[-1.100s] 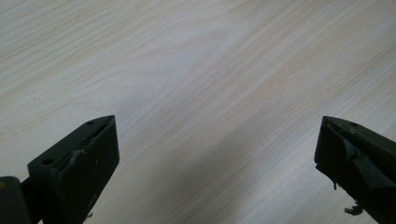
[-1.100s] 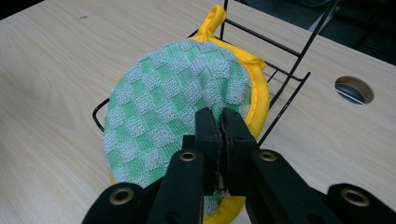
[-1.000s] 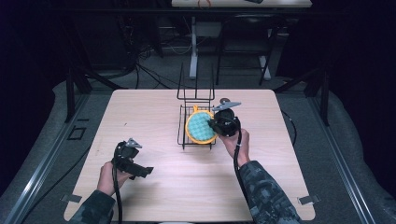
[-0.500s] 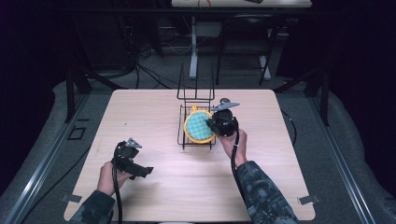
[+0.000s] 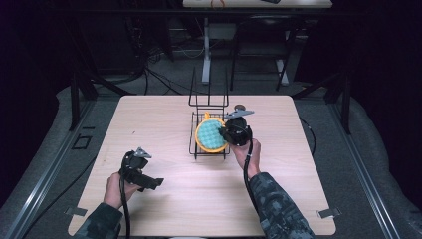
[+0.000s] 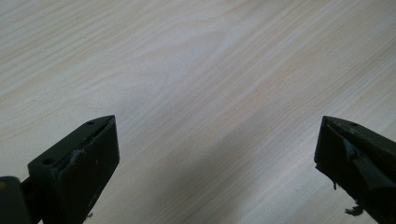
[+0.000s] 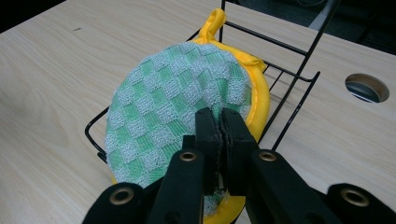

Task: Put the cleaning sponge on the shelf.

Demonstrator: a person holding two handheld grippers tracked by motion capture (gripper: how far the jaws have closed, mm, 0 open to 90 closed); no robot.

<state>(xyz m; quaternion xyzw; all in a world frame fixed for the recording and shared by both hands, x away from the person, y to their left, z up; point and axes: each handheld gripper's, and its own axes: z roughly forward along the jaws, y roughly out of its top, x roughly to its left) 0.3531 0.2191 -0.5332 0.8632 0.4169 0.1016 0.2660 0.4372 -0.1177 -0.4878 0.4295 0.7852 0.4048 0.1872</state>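
Observation:
A round pot holder (image 5: 211,135) of green-and-white checked cloth with a yellow rim (image 7: 260,93) leans tilted in a black wire rack (image 5: 208,104) at mid-table. My right gripper (image 5: 227,135) reaches it from the right. In the right gripper view the right gripper (image 7: 220,119) has its jaws pressed together on the cloth's near edge. My left gripper (image 5: 153,183) hovers low over the front left of the table, well away from the rack. In the left gripper view the left gripper (image 6: 217,140) stands wide open over bare wood, nothing between its jaws.
The pale wooden table (image 5: 149,124) has a round cable hole (image 7: 366,87) just behind and right of the rack. The rack's tall wire back (image 7: 299,51) rises behind the pot holder. Dark floor, cables and stands surround the table.

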